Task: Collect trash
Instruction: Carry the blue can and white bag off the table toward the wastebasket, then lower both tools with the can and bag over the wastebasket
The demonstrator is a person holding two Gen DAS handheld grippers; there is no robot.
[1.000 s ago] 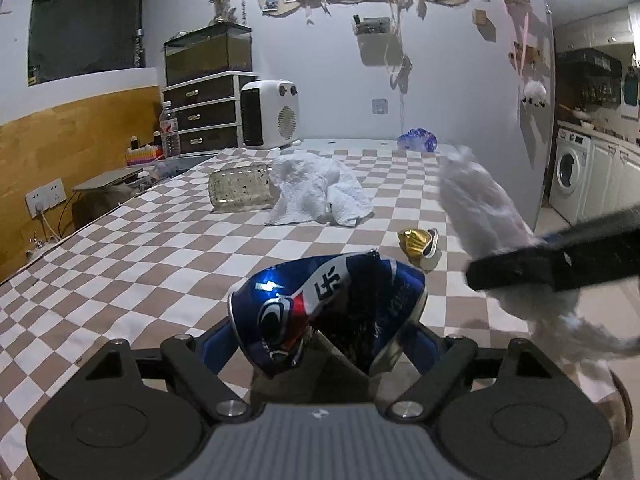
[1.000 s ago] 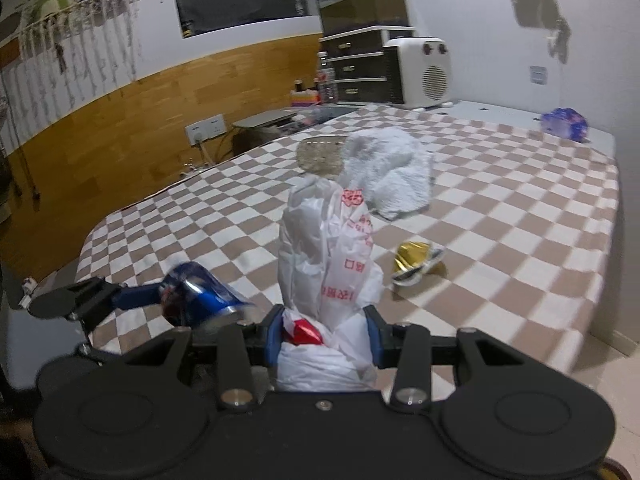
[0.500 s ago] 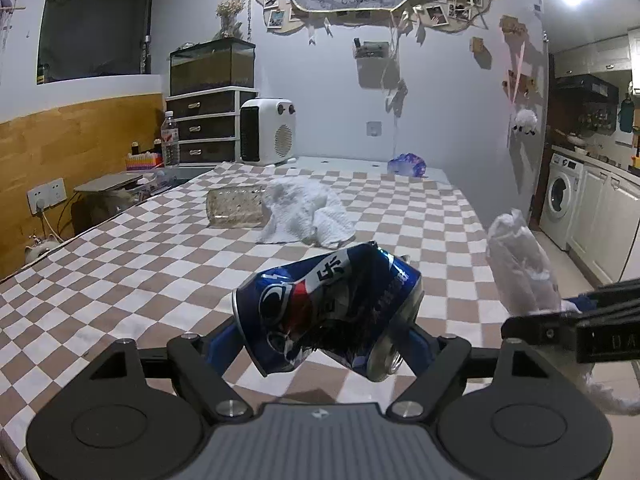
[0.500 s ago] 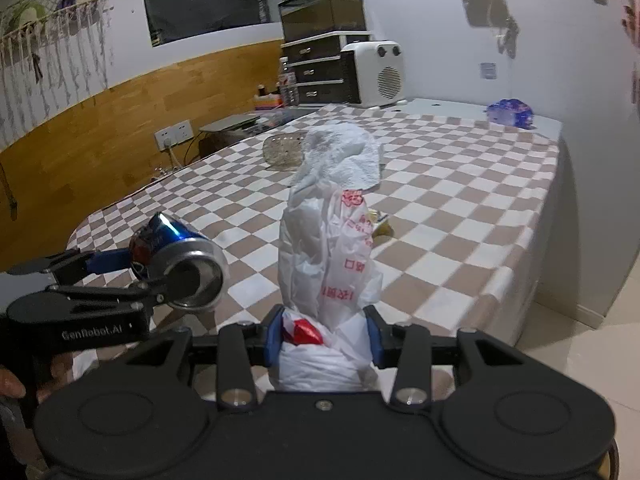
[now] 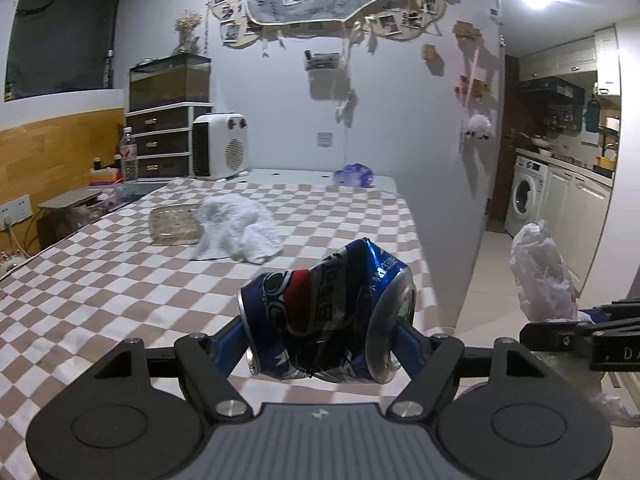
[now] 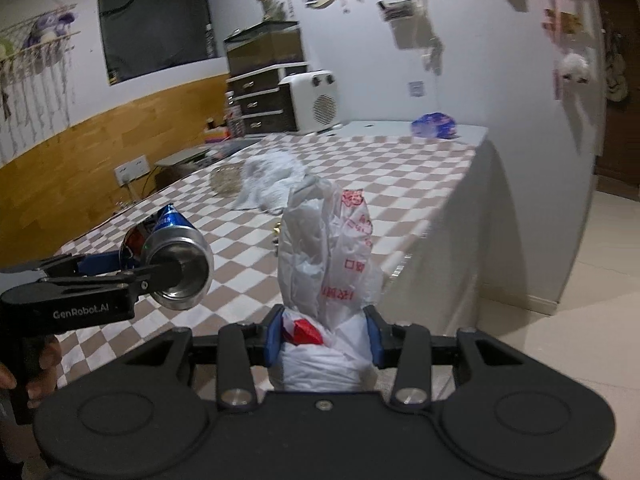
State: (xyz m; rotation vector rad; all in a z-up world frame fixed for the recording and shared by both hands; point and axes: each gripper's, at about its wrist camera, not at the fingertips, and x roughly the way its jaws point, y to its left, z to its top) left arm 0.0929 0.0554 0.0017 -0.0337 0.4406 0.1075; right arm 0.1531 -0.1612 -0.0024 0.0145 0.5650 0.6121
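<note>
At the bottom centre of the left wrist view, my left gripper is clamped end to end on the crushed blue can, one blue pad on each end, and its jaws have just been closing further on it, so the can is giving way under the squeeze. In the right wrist view the same can sits at the left edge, lifted clear of the checkered table. My right gripper at the bottom centre of that view is pinched on the neck of the white plastic bag, which stands up in a twisted bunch above the pads.

My worry is the bag mouth: it looks gathered shut in the grip, so if I try to drop the can in as things stand, it will probably bounce off the plastic and fall to the floor at lower right. A dented can held by its ends can also buckle further and squirt out sideways. The thin plastic could slide through the right pads if the bag's weight shifts.

Something small and gold seems to lie on the table just behind the bag, left of its middle, but the bag hides most of it and I cannot say what it is. The white towel and the glass dish rest mid-table, touching.
</note>
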